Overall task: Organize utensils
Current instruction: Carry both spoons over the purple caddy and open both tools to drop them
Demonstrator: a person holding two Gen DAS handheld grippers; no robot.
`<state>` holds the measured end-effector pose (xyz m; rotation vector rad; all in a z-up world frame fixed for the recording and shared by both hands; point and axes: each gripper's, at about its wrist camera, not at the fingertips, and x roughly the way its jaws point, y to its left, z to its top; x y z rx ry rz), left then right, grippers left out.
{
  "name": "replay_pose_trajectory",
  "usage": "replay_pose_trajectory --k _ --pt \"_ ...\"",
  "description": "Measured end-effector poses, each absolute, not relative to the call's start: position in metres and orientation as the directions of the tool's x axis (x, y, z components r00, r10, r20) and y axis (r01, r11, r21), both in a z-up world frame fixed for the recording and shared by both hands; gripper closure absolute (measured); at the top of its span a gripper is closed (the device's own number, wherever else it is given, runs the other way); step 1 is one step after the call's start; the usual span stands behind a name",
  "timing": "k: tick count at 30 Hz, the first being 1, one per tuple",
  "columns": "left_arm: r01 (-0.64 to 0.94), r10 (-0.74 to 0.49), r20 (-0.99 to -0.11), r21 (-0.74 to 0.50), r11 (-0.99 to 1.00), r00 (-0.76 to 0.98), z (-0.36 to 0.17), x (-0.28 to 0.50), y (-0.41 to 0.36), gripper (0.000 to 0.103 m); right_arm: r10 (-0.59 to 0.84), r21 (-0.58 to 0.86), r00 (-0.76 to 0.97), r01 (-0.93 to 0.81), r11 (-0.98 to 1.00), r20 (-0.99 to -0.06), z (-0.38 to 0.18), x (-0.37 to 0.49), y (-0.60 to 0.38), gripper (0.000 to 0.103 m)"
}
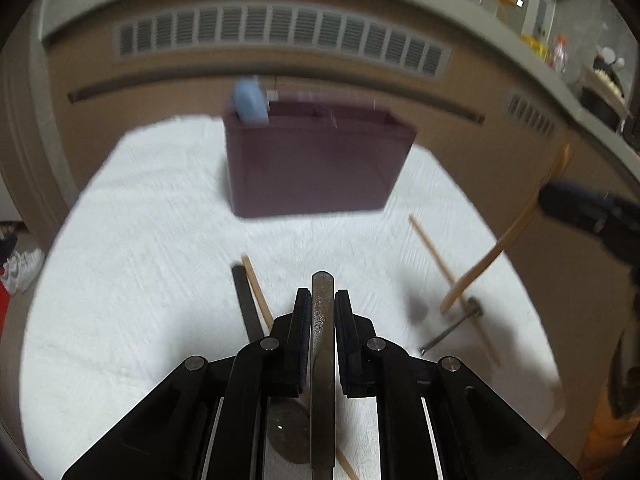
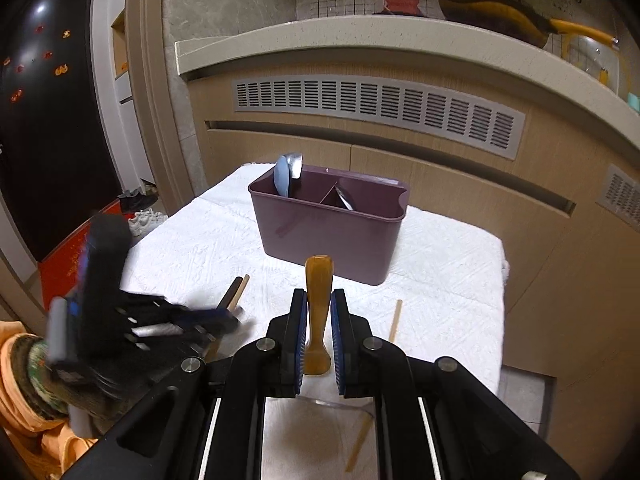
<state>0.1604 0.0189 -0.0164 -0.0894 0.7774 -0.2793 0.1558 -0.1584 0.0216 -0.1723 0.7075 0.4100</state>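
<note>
A: Why are both grippers lifted off the white cloth (image 2: 440, 264) with something in each?

B: My guess is each utensil is being carried to the purple caddy (image 2: 332, 236), which stands toward the far edge of the cloth, roughly midway along it. The left gripper (image 1: 323, 300) has its fingers (image 1: 301, 320) closed flat against a metal handle (image 1: 322, 320), which runs straight out between them and ends just past the tips. Below the jaws a round, dark metal bowl shows, so I take it for a spoon held by its stem.

A: And the right?

B: The right gripper (image 2: 318, 312) is clamped on an amber wooden handle (image 2: 318, 300). Its blue pads (image 2: 335, 336) press both sides, and the handle's rounded end points at the caddy. What kind of head it has I cannot tell from its own view; in the left view it looks like a long, curved wooden utensil.

A: Why grip by the handle?

B: Probably so the piece can drop end-first into a compartment. The caddy is divided, and a blue spoon (image 2: 282, 178) with a metal one behind it already stands in the left section.

A: What is still loose?

B: A black stick and a wooden chopstick (image 2: 239, 292) lie together near the middle of the cloth. Another wooden chopstick (image 1: 440, 264) lies toward the right edge, crossing a thin metal piece (image 1: 452, 330).
</note>
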Motion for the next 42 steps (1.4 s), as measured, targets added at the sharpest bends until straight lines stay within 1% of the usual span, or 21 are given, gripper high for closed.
replay_pose_trajectory --k 4,8,14,16,20,24,27,33,37,40,42 --pt "0.240 -0.306 -0.560 -0.190 0.952 0.770 0.032 0.147 0.024 0.091 0.305 -0.024 0.721 -0.407 0.913 -0.623 0.042 0.144 -0.163 0.092" --pt "0.297 -0.339 -0.416 -0.164 0.940 0.844 0.090 0.132 0.020 0.091 0.294 -0.052 0.770 -0.390 0.920 -0.566 0.074 0.137 -0.164 0.092" --pt "0.345 -0.357 -0.193 -0.094 0.934 0.914 0.166 0.125 0.013 0.091 0.281 -0.097 0.858 -0.353 0.930 -0.431 0.141 0.140 -0.167 0.092" --pt "0.367 -0.375 -0.156 -0.079 0.927 0.914 0.181 0.131 0.010 0.091 0.275 -0.103 0.880 -0.338 0.936 -0.387 0.161 0.145 -0.168 0.092" --pt "0.420 -0.424 -0.091 -0.066 0.905 0.901 0.195 0.156 0.007 0.091 0.262 -0.116 0.906 -0.315 0.942 -0.332 0.182 0.162 -0.167 0.092" --pt "0.430 -0.434 -0.064 -0.063 0.901 0.899 0.193 0.194 0.008 0.091 0.267 -0.129 0.913 -0.318 0.939 -0.309 0.184 0.191 -0.162 0.092" --pt "0.412 -0.414 -0.010 -0.069 0.909 0.910 0.184 0.229 0.010 0.091 0.280 -0.124 0.908 -0.331 0.935 -0.310 0.177 0.221 -0.157 0.092" --pt "0.393 -0.395 0.013 -0.149 0.908 0.918 0.154 0.297 0.014 0.091 0.339 -0.011 0.864 -0.369 0.929 -0.372 0.147 0.281 -0.155 0.092" --pt "0.372 -0.383 -0.028 -0.179 0.911 0.923 0.124 0.333 0.014 0.091 0.351 0.023 0.831 -0.379 0.925 -0.432 0.116 0.311 -0.151 0.092" --pt "0.370 -0.382 -0.026 -0.195 0.908 0.924 0.100 0.347 0.014 0.091 0.342 0.033 0.807 -0.373 0.927 -0.481 0.090 0.330 -0.150 0.092" --pt "0.376 -0.384 -0.014 -0.180 0.909 0.923 0.084 0.352 0.012 0.091 0.333 0.030 0.793 -0.370 0.928 -0.510 0.075 0.338 -0.150 0.092"
